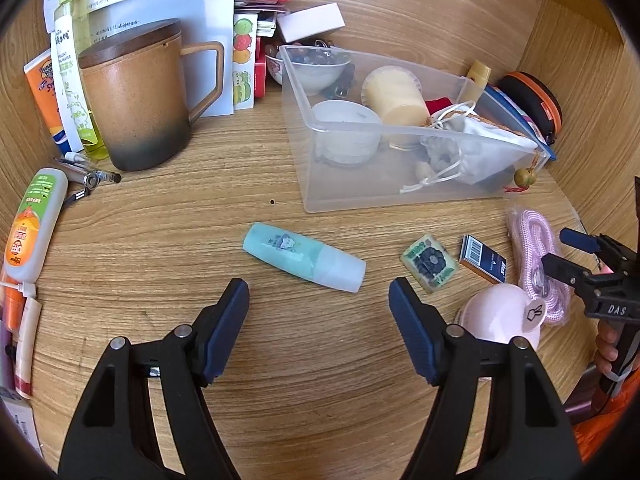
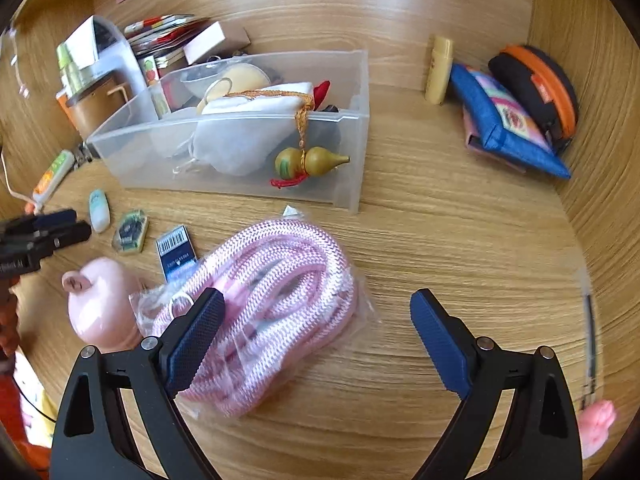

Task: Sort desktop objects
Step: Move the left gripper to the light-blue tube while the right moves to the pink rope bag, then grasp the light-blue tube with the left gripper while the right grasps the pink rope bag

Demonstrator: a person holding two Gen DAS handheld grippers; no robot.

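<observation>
Left wrist view. A wood-grain desk [image 1: 280, 380] is filling the frame, with matching wood panels rising behind and on the right. The left gripper [image 1: 319, 292] is hanging over the bare desk, its two ribbed blue pads standing well apart with nothing between them. Just beyond the pads a mint-green tube [image 1: 304, 257] with a pale translucent cap is lying on its side. To its right are sitting a small square green-printed packet [image 1: 430, 263] and a dark blue barcoded box [image 1: 483, 258], then a glossy pink rounded case [image 1: 505, 316] and a bagged pink rope [image 1: 536, 258]. A translucent plastic bin [image 1: 320, 168], rectangular with thin walls, is standing farther back, holding cups, a white drawstring pouch and a small gourd charm. A matte brown lidded mug [image 1: 140, 104] is standing at left beside bottles and papers. The right gripper [image 1: 560, 254] is showing at the right edge, its jaws parted.

Right wrist view. The same grain is curving across the desk [image 2: 440, 240] and side wall. The right gripper [image 2: 316, 316] is hovering with jaws wide and empty; its left pad is overlapping the pink rope [image 2: 280, 300], a braided coil in a crinkled clear bag. Whether it is touching, I cannot tell. The bin [image 2: 352, 120] is sitting behind; a blue zip pouch [image 2: 516, 128] and an orange-trimmed black case [image 2: 536, 88] are leaning in the far right corner.
</observation>
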